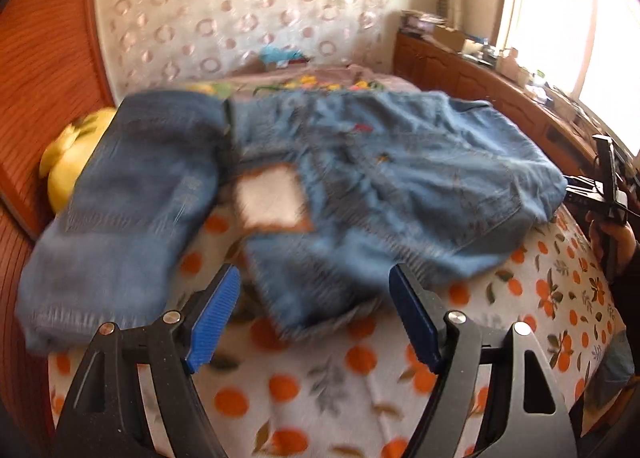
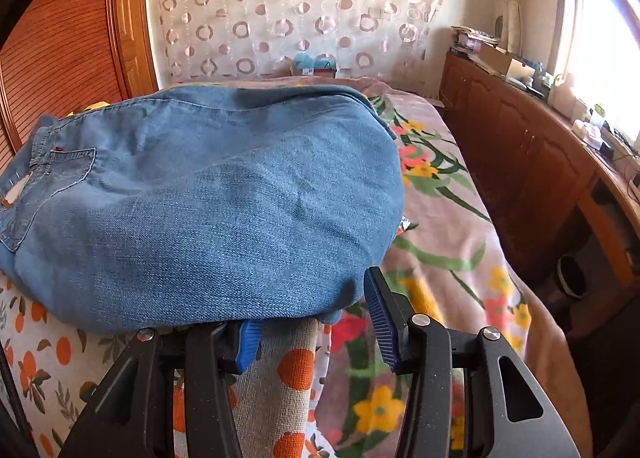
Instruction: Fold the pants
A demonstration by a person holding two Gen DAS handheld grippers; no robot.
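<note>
Left fingers (image 1: 316,318) spread, empty; jeans (image 1: 360,178) lie just beyond.

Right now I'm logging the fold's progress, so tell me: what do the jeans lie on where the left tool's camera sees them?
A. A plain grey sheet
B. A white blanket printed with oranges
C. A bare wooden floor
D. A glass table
B: in the left wrist view the jeans rest on a white blanket printed with oranges and leaves, just ahead of the open left tool.
</note>
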